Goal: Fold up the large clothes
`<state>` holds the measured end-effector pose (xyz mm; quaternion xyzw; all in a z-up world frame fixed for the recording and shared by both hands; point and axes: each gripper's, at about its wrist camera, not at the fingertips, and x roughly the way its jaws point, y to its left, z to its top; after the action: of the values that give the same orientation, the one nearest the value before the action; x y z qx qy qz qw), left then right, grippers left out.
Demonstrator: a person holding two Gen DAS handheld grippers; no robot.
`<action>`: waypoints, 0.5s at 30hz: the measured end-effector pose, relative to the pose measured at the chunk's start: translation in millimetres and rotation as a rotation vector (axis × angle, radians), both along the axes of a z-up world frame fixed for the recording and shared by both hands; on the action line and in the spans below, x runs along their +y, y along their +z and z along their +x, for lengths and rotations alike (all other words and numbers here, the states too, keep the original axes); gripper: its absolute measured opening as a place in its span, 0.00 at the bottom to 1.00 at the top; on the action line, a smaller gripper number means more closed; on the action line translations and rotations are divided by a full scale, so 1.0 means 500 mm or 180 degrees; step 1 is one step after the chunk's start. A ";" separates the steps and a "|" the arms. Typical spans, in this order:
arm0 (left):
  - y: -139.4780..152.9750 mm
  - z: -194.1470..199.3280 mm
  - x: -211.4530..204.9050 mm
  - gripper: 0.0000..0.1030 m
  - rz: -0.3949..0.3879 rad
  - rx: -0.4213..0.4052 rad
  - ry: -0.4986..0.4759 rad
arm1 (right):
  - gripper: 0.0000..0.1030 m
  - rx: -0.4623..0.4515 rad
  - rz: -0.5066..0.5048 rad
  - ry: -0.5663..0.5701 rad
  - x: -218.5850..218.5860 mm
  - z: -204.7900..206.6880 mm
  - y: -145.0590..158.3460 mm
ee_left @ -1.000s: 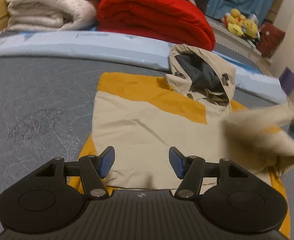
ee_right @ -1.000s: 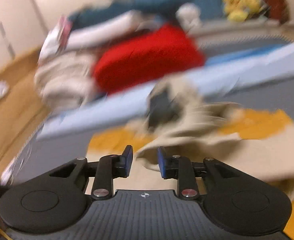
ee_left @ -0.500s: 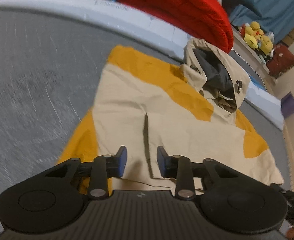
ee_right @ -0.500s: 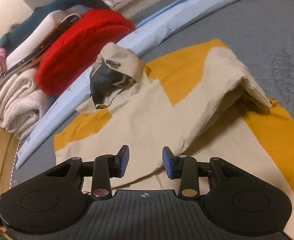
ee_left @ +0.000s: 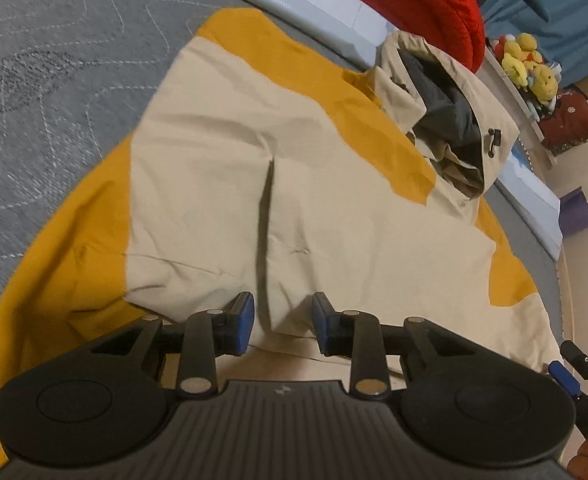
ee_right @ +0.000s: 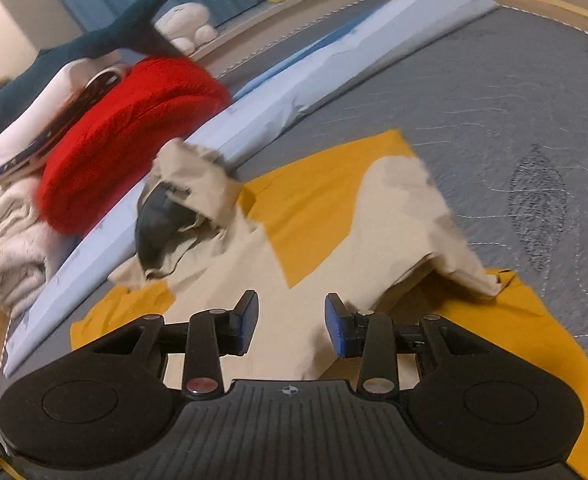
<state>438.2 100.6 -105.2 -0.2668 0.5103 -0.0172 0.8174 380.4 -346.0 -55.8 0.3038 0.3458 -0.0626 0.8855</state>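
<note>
A beige and mustard-yellow hooded jacket (ee_left: 314, 184) lies flat on the grey mattress (ee_left: 45, 80), its dark-lined hood (ee_left: 446, 108) toward the far edge. Both sleeves are folded in over the body. My left gripper (ee_left: 282, 326) is open and empty, just above the jacket's near hem by the seam between the folded sleeves. In the right wrist view the jacket (ee_right: 334, 248) shows with a raised sleeve fold (ee_right: 434, 232). My right gripper (ee_right: 291, 328) is open and empty over the beige middle of the jacket.
A red folded blanket (ee_left: 414, 4) and cream blankets (ee_right: 9, 248) are stacked beyond a light blue sheet strip (ee_right: 334, 64) at the mattress's far edge. Yellow plush toys (ee_left: 530, 68) sit on a ledge. The other gripper's tip (ee_left: 566, 376) shows at the lower right.
The right gripper dropped the sleeve it carried across the jacket and opened. The left gripper narrowed then widened a little and moved closer over the hem.
</note>
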 end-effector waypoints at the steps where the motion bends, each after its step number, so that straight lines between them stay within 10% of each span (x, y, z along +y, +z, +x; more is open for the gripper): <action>1: 0.001 0.001 -0.006 0.28 -0.0007 -0.0010 -0.0029 | 0.38 0.0024 0.0013 -0.0037 -0.008 0.001 -0.003; 4: 0.023 -0.005 -0.018 0.04 0.0161 -0.0168 -0.0088 | 0.38 0.0101 0.0053 -0.0125 -0.025 0.002 -0.013; 10: 0.143 -0.043 -0.006 0.02 0.0703 -0.0700 0.0118 | 0.38 0.0279 0.0214 -0.0280 -0.048 0.004 -0.042; 15: 0.139 -0.048 0.031 0.08 0.0836 -0.0438 0.0174 | 0.38 0.0803 0.0301 -0.0582 -0.069 0.013 -0.102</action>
<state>414.0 116.0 -35.7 -0.1696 0.4435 0.0538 0.8785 387.1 -380.6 -106.9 0.3651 0.4278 -0.1643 0.8103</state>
